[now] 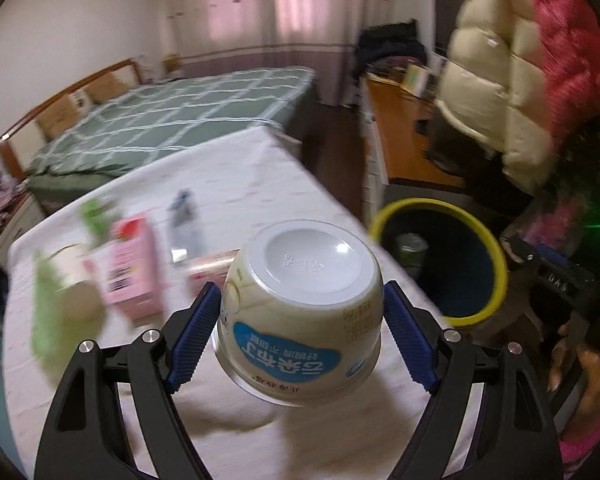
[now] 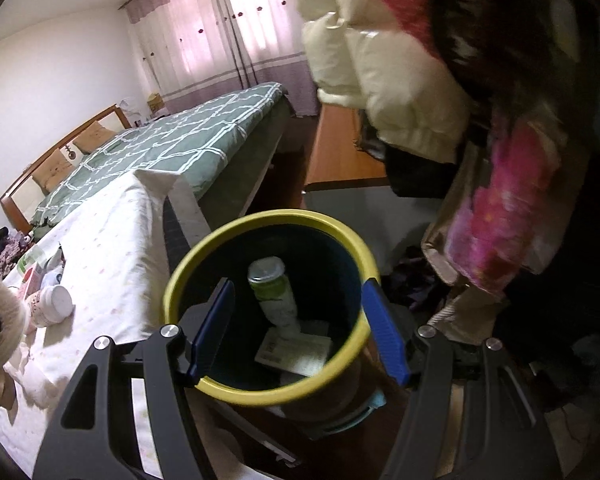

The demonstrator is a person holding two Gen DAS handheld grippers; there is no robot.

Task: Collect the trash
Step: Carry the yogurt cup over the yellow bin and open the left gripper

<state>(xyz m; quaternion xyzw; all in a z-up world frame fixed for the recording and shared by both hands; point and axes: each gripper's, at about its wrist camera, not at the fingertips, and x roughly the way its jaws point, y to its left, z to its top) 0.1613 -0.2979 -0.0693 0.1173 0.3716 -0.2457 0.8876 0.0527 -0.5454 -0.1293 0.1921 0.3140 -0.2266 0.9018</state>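
Observation:
My left gripper (image 1: 300, 288) is shut on an upside-down cream pudding cup (image 1: 300, 312) with a blue label, its blue pads (image 1: 194, 332) pressing on both sides, held above the white-clothed table (image 1: 240, 176). The dark bin with a yellow rim (image 1: 496, 264) stands off the table's right edge. In the right wrist view my right gripper (image 2: 298, 284) hovers open over the bin (image 2: 260, 220), nothing between its fingers. Inside lie a green-and-white bottle (image 2: 274, 296) and a flat carton (image 2: 296, 352).
More trash sits on the table: a pink carton (image 1: 130, 264), a green wrapper (image 1: 56, 320), a clear bottle (image 1: 184, 220) and a small white pot (image 2: 52, 304). A green-checked bed (image 1: 172, 116) lies behind. A person's padded jacket (image 1: 520, 60) and an orange desk (image 1: 400, 120) are on the right.

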